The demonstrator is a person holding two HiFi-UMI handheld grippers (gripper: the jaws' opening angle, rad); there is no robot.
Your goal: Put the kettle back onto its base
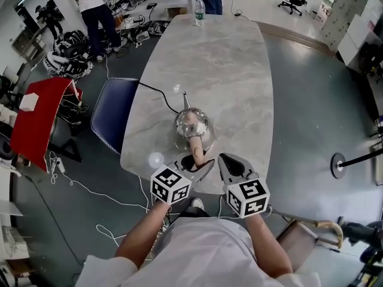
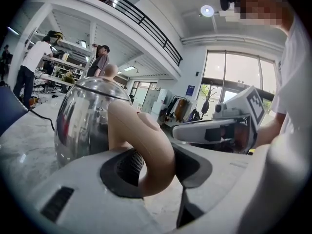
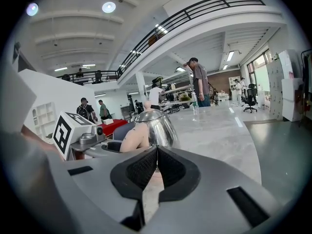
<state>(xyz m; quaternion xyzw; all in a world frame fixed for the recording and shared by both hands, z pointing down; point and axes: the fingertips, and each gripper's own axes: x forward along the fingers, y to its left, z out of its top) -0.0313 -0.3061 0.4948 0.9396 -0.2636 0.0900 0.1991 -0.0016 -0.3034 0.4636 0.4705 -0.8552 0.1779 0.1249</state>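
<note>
A shiny steel kettle (image 1: 192,124) with a tan handle (image 1: 196,145) stands near the front edge of the marble table (image 1: 233,70). My left gripper (image 1: 196,159) is shut on that handle (image 2: 146,145), one pad on each side of the loop. The kettle body (image 2: 83,121) rises just beyond the jaws. A black cord (image 1: 157,93) runs across the table to the kettle's foot; the base itself is hidden under the kettle. My right gripper (image 1: 232,165) hovers just right of the handle, shut and empty, pads meeting (image 3: 157,167). The kettle (image 3: 157,128) is ahead of it.
A water bottle (image 1: 200,11) stands at the table's far end. A blue chair (image 1: 114,115) is tucked at the left side, with a red table (image 1: 39,115) beyond it. People stand at the far end (image 1: 96,11). Cables lie on the floor.
</note>
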